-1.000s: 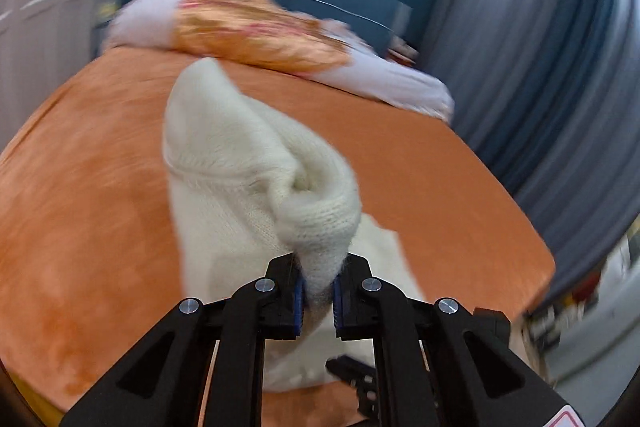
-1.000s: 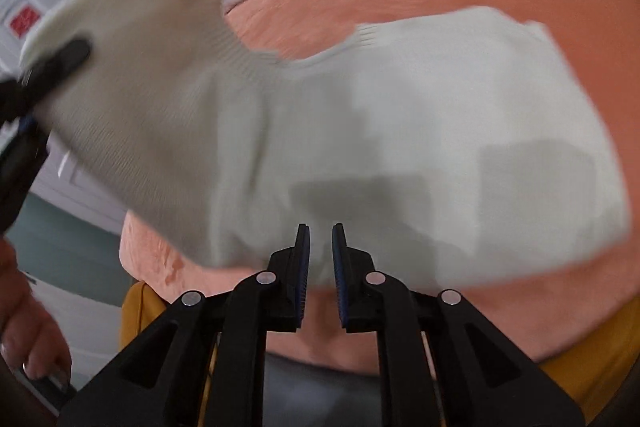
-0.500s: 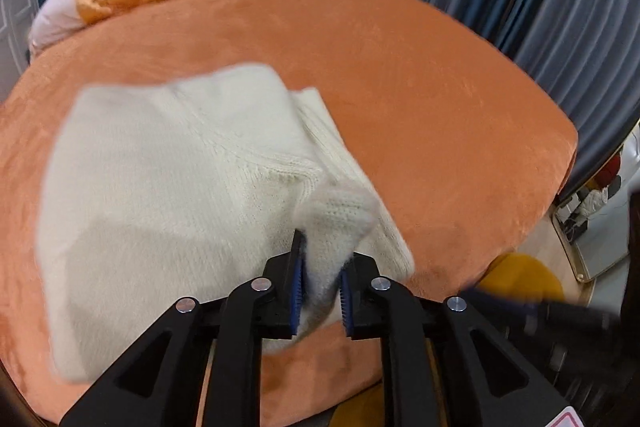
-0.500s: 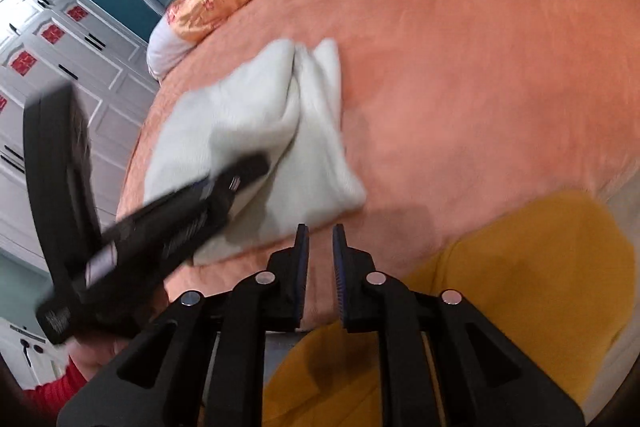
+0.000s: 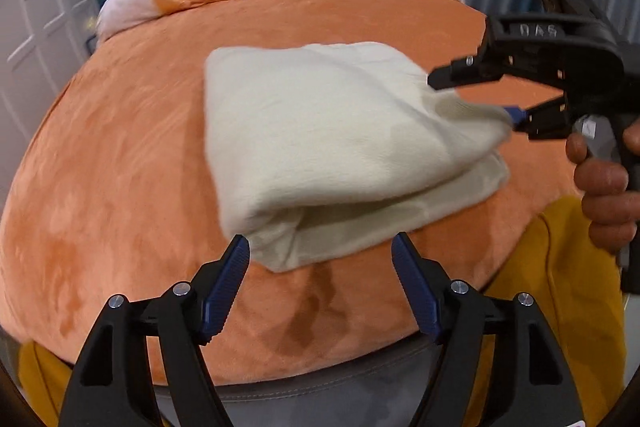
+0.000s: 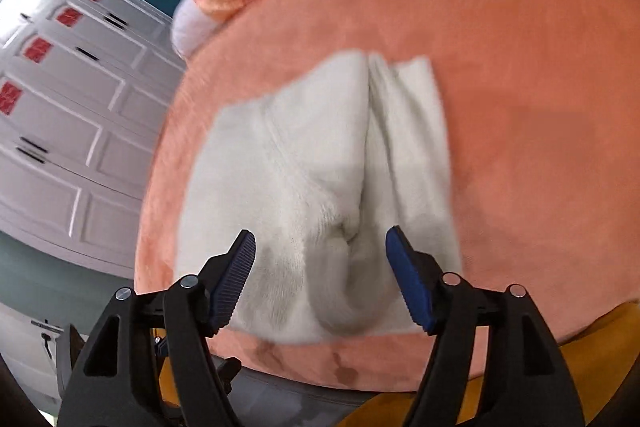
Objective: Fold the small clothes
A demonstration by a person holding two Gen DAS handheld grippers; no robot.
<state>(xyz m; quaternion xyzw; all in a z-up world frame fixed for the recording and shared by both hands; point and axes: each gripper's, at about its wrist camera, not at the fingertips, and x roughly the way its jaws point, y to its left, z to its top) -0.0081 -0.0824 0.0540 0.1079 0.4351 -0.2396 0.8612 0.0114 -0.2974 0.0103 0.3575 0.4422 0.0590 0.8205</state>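
The only writing in sight is raised lettering on the black body of the right tongs (image 5: 476, 97), too blurred to read. The cream knitted garment (image 5: 332, 143) lies folded on the orange bed (image 5: 120, 167), near the bed's front edge. The left tongs (image 5: 320, 259) have just been opening and stand released, the garment's near corner just beyond the blue pads (image 5: 224, 291) (not pressed by them). The right tongs (image 6: 320, 259) have likewise just been opening; their jaws stand apart with a bunched fold of the garment (image 6: 320, 187) between them, ungripped. A hand (image 5: 604, 183) holds the right tongs' handle beside the garment.
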